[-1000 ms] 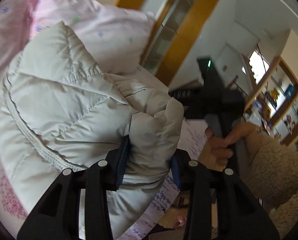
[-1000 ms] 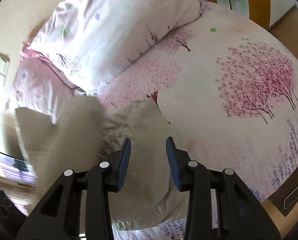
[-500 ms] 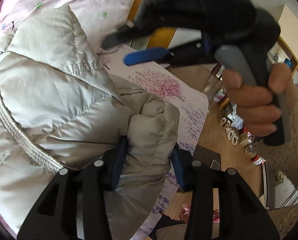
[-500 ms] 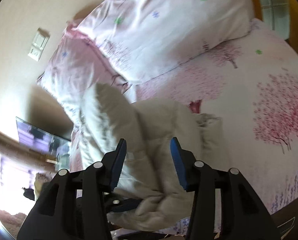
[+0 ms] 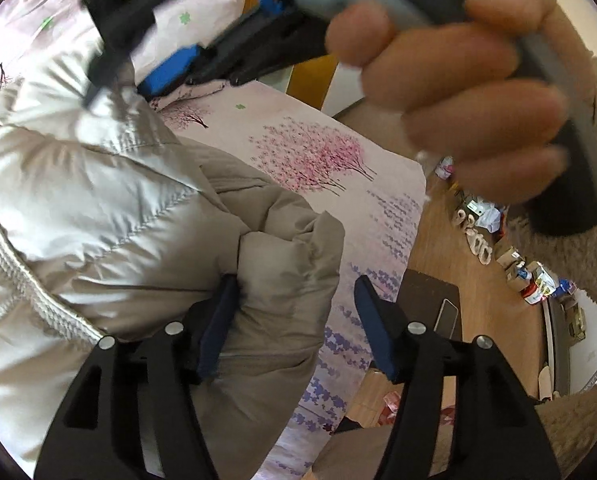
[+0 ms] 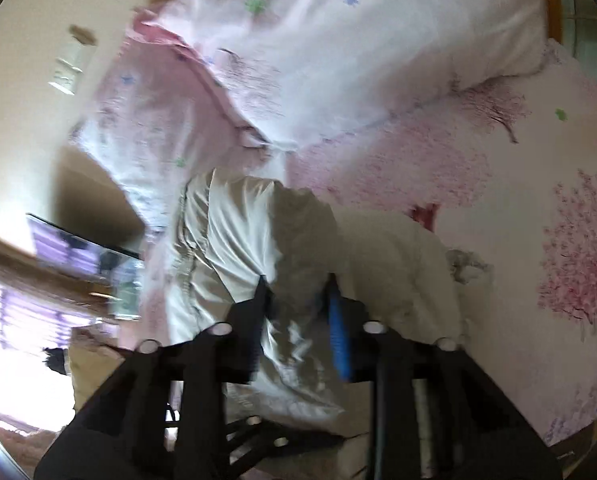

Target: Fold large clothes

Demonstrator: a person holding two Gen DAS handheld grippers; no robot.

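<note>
The bed is covered with a pale pink sheet printed with pink blossom trees and rows of purple flowers, and fills most of both views. In the right wrist view a cream wall with a light switch runs along the left, then two pink pillows lie at the head of the bed. In the left wrist view a wooden floor lies to the right of the bed, with small boxes and shoes scattered along it and a dark mat just beside the bed edge.

The person's right hand, blurred and very close to the lens, blocks the upper right of the left wrist view; it grips the right hand-held gripper, which reaches across the top toward the left.

The puffer jacket is light grey and quilted, with a ribbed white trim, and lies bunched on the bed on the left side. The left hand-held gripper has its fingers spread apart: a bulge of jacket fabric touches the left finger, while the right finger stands clear of it over the sheet. In the right wrist view the picture is blurred; the right hand-held gripper has jacket fabric between its fingers, but I cannot tell whether they press on it.
</note>
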